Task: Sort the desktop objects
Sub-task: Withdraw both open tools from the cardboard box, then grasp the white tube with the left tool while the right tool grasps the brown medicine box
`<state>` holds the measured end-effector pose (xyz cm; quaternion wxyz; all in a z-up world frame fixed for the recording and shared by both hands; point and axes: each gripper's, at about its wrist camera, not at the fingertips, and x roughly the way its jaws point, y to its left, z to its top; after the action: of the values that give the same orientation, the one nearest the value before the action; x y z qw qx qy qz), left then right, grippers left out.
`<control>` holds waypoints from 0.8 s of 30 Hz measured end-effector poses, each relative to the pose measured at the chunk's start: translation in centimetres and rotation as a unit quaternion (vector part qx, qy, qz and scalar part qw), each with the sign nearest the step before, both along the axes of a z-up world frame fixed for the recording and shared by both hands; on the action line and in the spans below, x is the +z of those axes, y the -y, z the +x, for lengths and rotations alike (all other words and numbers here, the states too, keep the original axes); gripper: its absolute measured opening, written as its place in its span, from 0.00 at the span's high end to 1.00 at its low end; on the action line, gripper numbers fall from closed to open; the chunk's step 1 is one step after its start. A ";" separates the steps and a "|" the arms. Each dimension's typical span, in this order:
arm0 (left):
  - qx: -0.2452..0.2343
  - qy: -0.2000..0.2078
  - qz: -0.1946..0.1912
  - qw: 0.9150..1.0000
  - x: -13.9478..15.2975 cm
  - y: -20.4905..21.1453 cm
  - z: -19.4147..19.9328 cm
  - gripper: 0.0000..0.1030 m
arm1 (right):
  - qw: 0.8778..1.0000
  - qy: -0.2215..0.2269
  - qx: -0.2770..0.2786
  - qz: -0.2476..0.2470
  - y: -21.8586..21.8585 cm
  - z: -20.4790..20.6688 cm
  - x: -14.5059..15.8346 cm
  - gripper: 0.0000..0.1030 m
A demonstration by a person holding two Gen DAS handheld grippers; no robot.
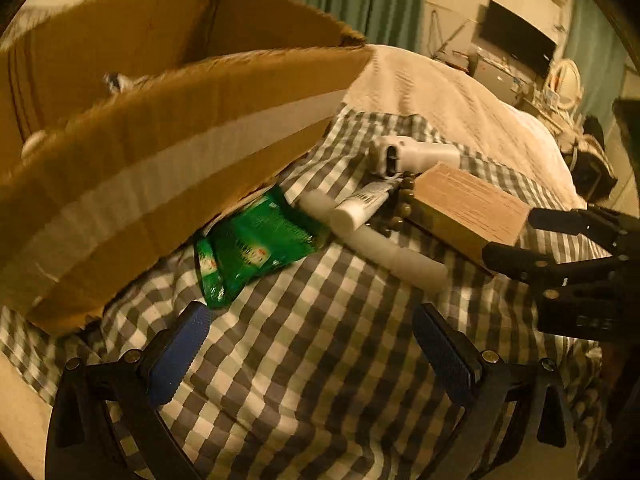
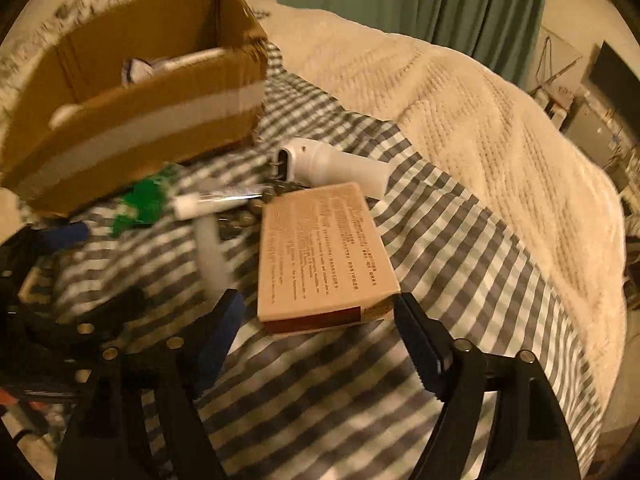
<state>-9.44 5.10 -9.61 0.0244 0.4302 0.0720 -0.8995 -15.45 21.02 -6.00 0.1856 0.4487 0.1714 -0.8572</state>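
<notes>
A cardboard box point(image 1: 168, 152) with a tape band stands on the checked cloth point(image 1: 320, 360), with several items inside; it also shows in the right wrist view point(image 2: 132, 120). Beside it lie a green packet point(image 1: 256, 248), a white tube point(image 1: 364, 204), a white rod point(image 1: 392, 252), dark beads point(image 1: 404, 200), a white handheld device point(image 2: 332, 164) and a tan printed carton point(image 2: 320, 256). My left gripper point(image 1: 312, 348) is open over bare cloth, short of the packet. My right gripper point(image 2: 316, 328) is open, its fingers either side of the carton's near end.
A cream quilted bedspread point(image 2: 480, 120) lies beyond the cloth. Green curtains point(image 2: 440, 0), a dark screen point(image 1: 516, 36) and cluttered furniture stand at the back right. The right gripper shows in the left wrist view point(image 1: 508, 236) beside the carton.
</notes>
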 end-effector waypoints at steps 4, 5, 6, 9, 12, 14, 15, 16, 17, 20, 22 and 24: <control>0.007 0.012 0.008 1.000 -0.5 0.3 0.0 0.00 | 0.999 0.023 -0.023 0.004 -0.4 -1.4 -1.3 0.19; 0.007 0.015 0.006 1.000 -0.6 0.3 0.1 0.00 | 0.999 0.028 -0.027 0.001 -0.6 -1.7 -1.5 0.19; 0.007 0.017 0.001 1.000 -0.6 0.2 0.4 0.00 | 0.999 0.029 -0.029 -0.005 -0.9 -1.7 -1.5 0.17; 0.009 0.019 -0.009 1.000 -0.5 -0.2 0.7 0.00 | 0.999 0.034 -0.031 -0.011 -0.8 -2.2 -1.8 0.08; -0.002 0.011 -0.021 1.000 0.3 -0.8 0.9 0.00 | 0.999 0.032 -0.020 -0.007 -0.3 -2.2 -2.4 0.07; -0.014 0.006 -0.030 0.999 0.9 -1.3 1.0 0.00 | 0.999 0.024 -0.020 -0.017 -0.7 -1.5 -1.9 0.23; -0.015 0.005 -0.035 0.999 1.0 -1.5 0.9 0.00 | 0.999 0.025 -0.026 -0.033 -1.3 -1.3 -1.4 0.24; -0.014 0.008 -0.041 0.999 1.1 -1.9 0.7 0.00 | 0.998 0.027 -0.034 -0.050 -2.1 -1.0 -1.0 0.24; -0.012 0.012 -0.040 0.999 1.1 -2.3 0.4 0.00 | 0.997 0.028 -0.042 -0.063 -2.9 -0.8 -0.6 0.24; -0.008 0.015 -0.019 1.000 1.2 -3.8 -0.4 0.00 | 0.993 0.022 -0.079 -0.089 -5.2 -0.2 0.5 0.24; -0.023 0.001 0.002 1.000 1.6 -5.1 -1.2 0.00 | 0.991 0.019 -0.092 -0.097 -6.5 0.3 1.1 0.24; -0.033 -0.002 0.000 0.999 1.7 -6.5 -2.6 0.01 | 0.990 0.018 -0.095 -0.104 -7.4 0.7 1.3 0.24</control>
<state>-12.01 11.61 -7.91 -0.0057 0.4305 0.0576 -0.9007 -14.71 28.40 -4.70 0.1524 0.4565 0.0342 -0.8759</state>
